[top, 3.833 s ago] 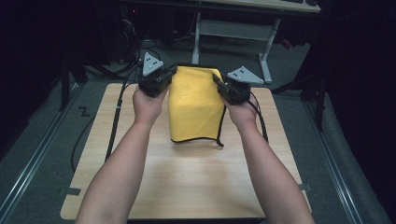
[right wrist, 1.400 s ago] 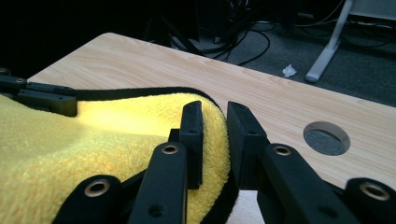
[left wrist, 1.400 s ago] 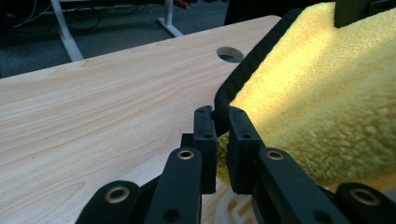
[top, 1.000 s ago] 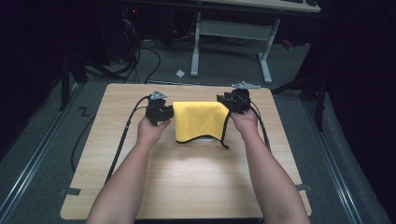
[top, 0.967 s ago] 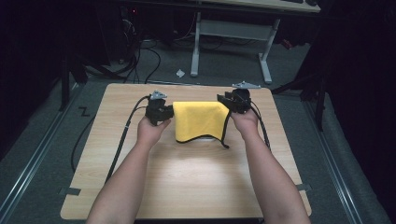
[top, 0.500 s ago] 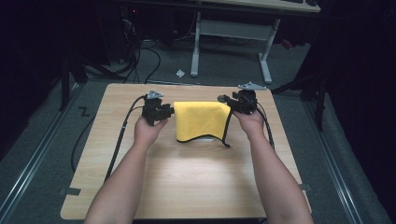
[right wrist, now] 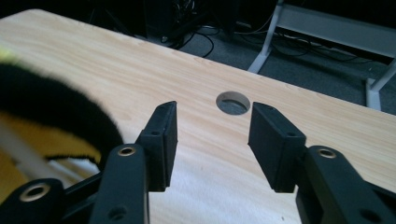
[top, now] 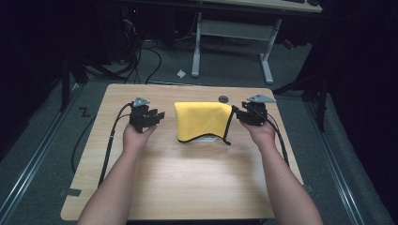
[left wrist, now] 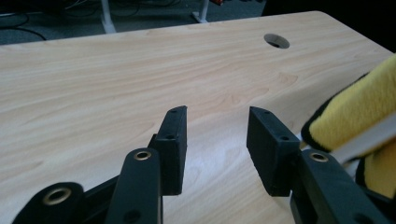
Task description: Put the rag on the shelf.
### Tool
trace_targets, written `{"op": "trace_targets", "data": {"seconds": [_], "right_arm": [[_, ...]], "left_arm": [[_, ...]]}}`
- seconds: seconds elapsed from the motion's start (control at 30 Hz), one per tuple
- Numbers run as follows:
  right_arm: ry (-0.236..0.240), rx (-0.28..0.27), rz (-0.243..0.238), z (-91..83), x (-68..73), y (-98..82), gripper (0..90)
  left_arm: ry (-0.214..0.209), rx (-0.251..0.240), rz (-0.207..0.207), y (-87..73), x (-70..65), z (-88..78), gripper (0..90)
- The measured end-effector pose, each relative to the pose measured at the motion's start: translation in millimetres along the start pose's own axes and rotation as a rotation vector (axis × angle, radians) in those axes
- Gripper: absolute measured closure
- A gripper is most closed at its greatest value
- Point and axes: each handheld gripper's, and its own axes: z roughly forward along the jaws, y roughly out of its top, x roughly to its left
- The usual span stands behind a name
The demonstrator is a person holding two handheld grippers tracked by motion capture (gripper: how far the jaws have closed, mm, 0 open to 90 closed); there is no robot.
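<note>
Folded yellow cloth (top: 202, 121) lies flat on the far-centre part of the wooden table (top: 187, 183), between the 2 grippers; left gripper (top: 157, 116) sits just off its left edge, apart from it; right gripper (top: 236, 112) is at its upper right corner, near the black trim, contact not clear from above. Left gripper view: jaws parted about halfway, bare wood between them, cloth (left wrist: 359, 119) off to the side past the right-hand finger (left wrist: 268, 149). Right gripper view: jaws similarly wide, nothing between them, dark cloth edge (right wrist: 56, 114) beside the left-hand finger (right wrist: 161, 140); round cable hole (right wrist: 232, 103) ahead. Both sets of jaws have just been opening.

Cloth well inside all table edges; broad open wood toward the person, strips free at left and right; hole (top: 223, 99) just beyond the cloth's far edge.

Against 1 second ago: both grippers were at the cloth's upper corners; now each hand is drawn outward, left clearly clear of it; cloth unmoved.
</note>
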Motion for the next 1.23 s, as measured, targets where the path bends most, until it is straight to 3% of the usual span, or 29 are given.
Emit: {"op": "trace_targets", "data": {"seconds": [0.2, 0.3, 0.37, 0.43, 0.5, 0.57, 0.63, 0.8, 0.83, 0.9, 0.97, 1.0, 1.07, 1.13, 1.23], "right_arm": [[-0.006, -0.054, -0.036, -28.1, 10.0, -17.0, 51.4], [-0.007, -0.049, -0.054, -41.4, 17.2, -27.3, 49.9], [-0.017, -0.075, -0.074, -52.1, 23.5, -38.0, 50.3], [-0.016, -0.052, -0.080, -61.0, 30.2, -46.4, 49.5], [-0.015, -0.077, -0.100, -70.0, 37.9, -57.8, 49.9], [-0.009, -0.045, -0.099, -76.7, 47.0, -66.1, 49.0], [0.009, -0.066, -0.114, -84.4, 59.7, -79.0, 49.1], [0.051, -0.027, -0.149, -93.9, 89.9, -100.5, 46.7], [0.063, -0.015, -0.158, -95.3, 96.5, -105.3, 45.8], [0.052, -0.025, -0.168, -97.8, 107.8, -119.8, 46.8], [0.079, 0.020, -0.177, -94.6, 114.4, -131.4, 46.3], [0.086, 0.042, -0.193, -92.0, 116.0, -133.6, 46.2], [0.072, 0.059, -0.208, -88.1, 115.7, -136.4, 46.3], [0.085, 0.069, -0.172, -85.3, 112.0, -136.8, 46.2], [0.077, 0.062, -0.168, -85.6, 108.3, -136.9, 46.1]], "left_arm": [[-0.009, -0.028, 0.004, -30.6, -8.9, -27.5, 55.3], [-0.021, -0.041, 0.007, -49.8, -17.0, -45.2, 54.5], [-0.040, -0.041, 0.001, -62.4, -22.6, -57.1, 54.0], [-0.054, -0.043, -0.002, -74.3, -29.1, -68.2, 53.6], [-0.068, -0.043, -0.003, -85.7, -36.6, -78.4, 52.9], [-0.075, -0.043, 0.004, -97.2, -44.2, -87.5, 52.2], [-0.094, -0.036, -0.011, -108.6, -51.5, -95.0, 51.6], [-0.115, -0.004, 0.000, -126.3, -71.9, -105.5, 49.6], [-0.123, 0.011, 0.020, -130.8, -78.7, -105.8, 49.2], [-0.116, 0.057, 0.102, -136.8, -94.4, -103.2, 49.2], [-0.116, 0.076, 0.172, -137.8, -106.5, -98.8, 48.3], [-0.121, 0.078, 0.178, -136.9, -108.4, -96.9, 48.2], [-0.133, 0.071, 0.148, -134.5, -107.0, -94.2, 48.2], [-0.136, 0.068, 0.132, -133.6, -104.6, -94.4, 48.2], [-0.126, 0.067, 0.125, -134.7, -99.6, -96.6, 48.2]]}}
